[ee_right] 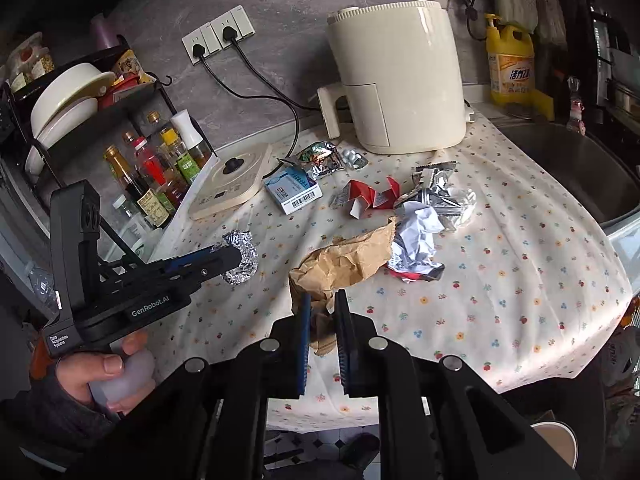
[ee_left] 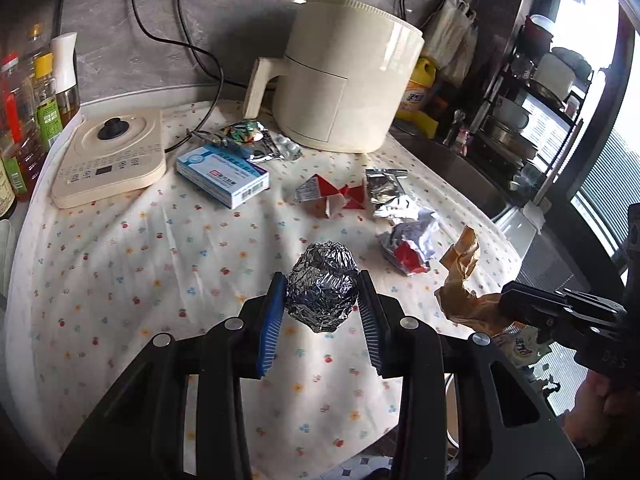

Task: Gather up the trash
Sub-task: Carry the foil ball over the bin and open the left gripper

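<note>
On the flowery tablecloth (ee_left: 120,264) lies a lot of trash. Close to the near edge, the left gripper (ee_left: 322,292) pinches a ball of shiny foil (ee_left: 322,286) between its two blue pads (ee_left: 269,320). The ball hangs a little above the cloth. In the right wrist view the same foil ball (ee_right: 245,258) sits at the tip of that gripper, on the left side, and a hand (ee_right: 96,376) holds the gripper's handle.

The right gripper (ee_right: 323,336) has its jaws almost pressed together on a crumpled brown paper bag (ee_right: 344,260). The bag sticks up out of the pads and is lifted off the cloth. In the left wrist view the brown bag (ee_left: 460,280) shows on the right, held by the black gripper there.

Farther back in the middle lies a crumpled white and red wrapper (ee_right: 416,240). Just behind it is a torn silver packet (ee_right: 438,188). To its left is a red and white folded carton (ee_right: 370,196). A blue and white box (ee_right: 298,192) lies farther left, near a cream kettle base (ee_right: 232,188). Behind the box are a small shiny snack bag (ee_right: 320,158) and a pill strip (ee_right: 354,158). A big cream air fryer (ee_right: 400,76) stands at the far side, with a yellow soap bottle (ee_right: 512,68) to its right. Sauce bottles (ee_right: 152,176) stand at the far left.
</note>
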`<state>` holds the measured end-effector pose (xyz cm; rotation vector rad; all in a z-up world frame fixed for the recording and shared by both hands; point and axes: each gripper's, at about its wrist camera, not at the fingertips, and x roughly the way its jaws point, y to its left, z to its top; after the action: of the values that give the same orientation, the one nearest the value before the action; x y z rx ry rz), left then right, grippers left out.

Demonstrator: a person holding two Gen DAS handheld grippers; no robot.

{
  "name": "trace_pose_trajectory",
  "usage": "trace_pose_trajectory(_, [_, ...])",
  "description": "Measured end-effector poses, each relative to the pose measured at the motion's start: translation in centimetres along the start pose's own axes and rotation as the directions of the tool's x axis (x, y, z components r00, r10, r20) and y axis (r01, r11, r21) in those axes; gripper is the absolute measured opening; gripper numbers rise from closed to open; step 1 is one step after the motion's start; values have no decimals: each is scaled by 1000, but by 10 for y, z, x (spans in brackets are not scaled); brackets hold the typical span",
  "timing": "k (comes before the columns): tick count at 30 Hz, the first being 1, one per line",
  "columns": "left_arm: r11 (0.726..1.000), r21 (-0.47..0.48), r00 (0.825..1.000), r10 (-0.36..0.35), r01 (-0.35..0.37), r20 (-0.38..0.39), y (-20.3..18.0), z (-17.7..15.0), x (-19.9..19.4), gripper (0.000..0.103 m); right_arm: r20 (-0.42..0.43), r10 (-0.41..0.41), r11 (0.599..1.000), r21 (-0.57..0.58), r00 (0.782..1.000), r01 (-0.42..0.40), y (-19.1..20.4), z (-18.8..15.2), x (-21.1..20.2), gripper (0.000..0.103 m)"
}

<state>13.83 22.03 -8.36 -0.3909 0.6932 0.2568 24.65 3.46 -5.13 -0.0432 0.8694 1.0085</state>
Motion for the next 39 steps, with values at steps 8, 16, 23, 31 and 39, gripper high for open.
trace_pose_trajectory(8, [990,102,994,-89,95,-62,-83,-9,22,36,34,-79,993,95,996,75,-55,-25,-56,13])
trace_pose_trajectory(16, [964,192,978,-160,183,-131,-165,-24,42,36,50,-167,964,216,985,153,-118,-63,-109,13])
trace_pose_trajectory(23, [937,246,958,-200,248,-203,-229,-49,57,36,28,-226,929,306,974,207,-166,-104,-146,13])
trace_pose_trajectory(31, [929,255,944,-199,267,-263,-275,-85,70,36,-50,-256,895,365,965,256,-209,-154,-166,14])
trace_pose_trajectory(39, [943,211,938,-193,259,-286,-298,-126,82,36,-175,-286,878,346,942,330,-243,-196,-170,62])
